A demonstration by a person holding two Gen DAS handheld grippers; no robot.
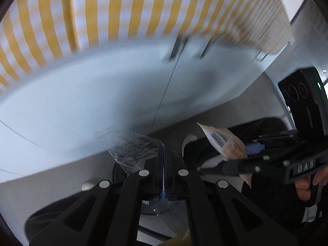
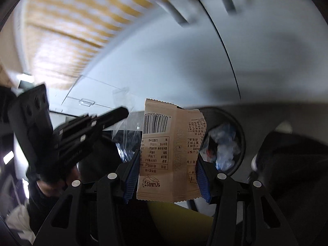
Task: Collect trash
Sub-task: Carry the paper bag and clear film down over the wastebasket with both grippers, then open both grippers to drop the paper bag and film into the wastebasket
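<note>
My right gripper (image 2: 168, 160) is shut on a beige snack wrapper (image 2: 164, 164) with a barcode, held upright between its blue pads (image 2: 131, 170). The same wrapper (image 1: 227, 143) and right gripper (image 1: 235, 157) show at the right of the left wrist view. My left gripper (image 1: 164, 155) is shut on a crumpled clear plastic wrapper (image 1: 131, 149) that sticks out to its left. In the right wrist view the left gripper (image 2: 121, 112) and its clear plastic (image 2: 131, 135) are at the left. A dark round bin (image 2: 242, 141) with blue and white trash inside lies just behind the beige wrapper.
White cabinet doors (image 1: 102, 102) with grey handles fill the background, below a yellow-and-white checked cloth (image 1: 102, 10). A hand (image 1: 307, 184) grips the right tool's handle. A yellow object (image 2: 176, 213) lies low under the right gripper. A dark shape (image 2: 291, 160) sits right of the bin.
</note>
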